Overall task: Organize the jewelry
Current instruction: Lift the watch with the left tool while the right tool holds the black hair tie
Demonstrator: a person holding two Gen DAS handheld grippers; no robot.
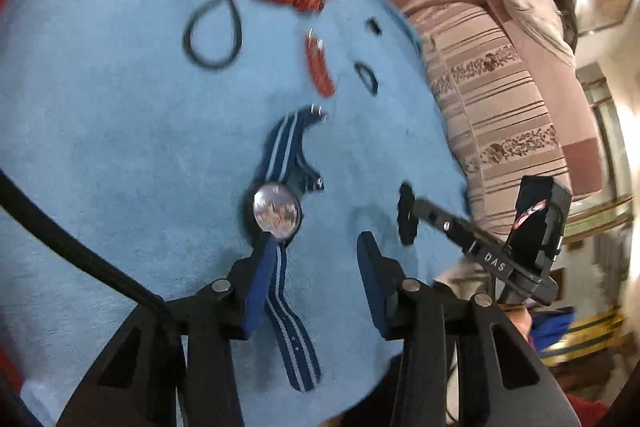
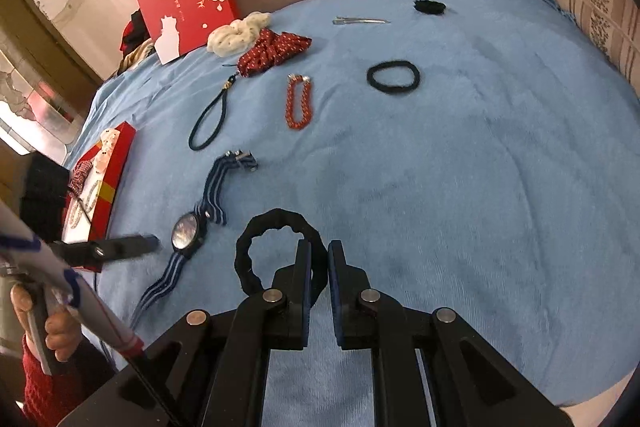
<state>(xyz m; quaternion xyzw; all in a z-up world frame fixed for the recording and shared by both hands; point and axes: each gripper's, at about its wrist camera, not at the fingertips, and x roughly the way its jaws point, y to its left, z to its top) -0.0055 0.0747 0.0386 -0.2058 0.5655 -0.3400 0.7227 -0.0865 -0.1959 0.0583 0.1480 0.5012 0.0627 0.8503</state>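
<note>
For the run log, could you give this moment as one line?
right gripper: shut on black scrunchie | left gripper: open beside watch | surface: blue towel

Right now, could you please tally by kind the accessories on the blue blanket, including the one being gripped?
Scrunchies (two black, red, cream): 4
Hair ties: 2
Hair clip: 1
Beaded bracelet: 1
Wristwatch: 1
Total: 9

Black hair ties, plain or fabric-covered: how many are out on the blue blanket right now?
3: a ruffled fabric-covered black tie pinched in the right gripper, a plain black elastic ring mid-blanket, and a fuzzy black scrunchie at the far edge. Others may be hidden.
</note>
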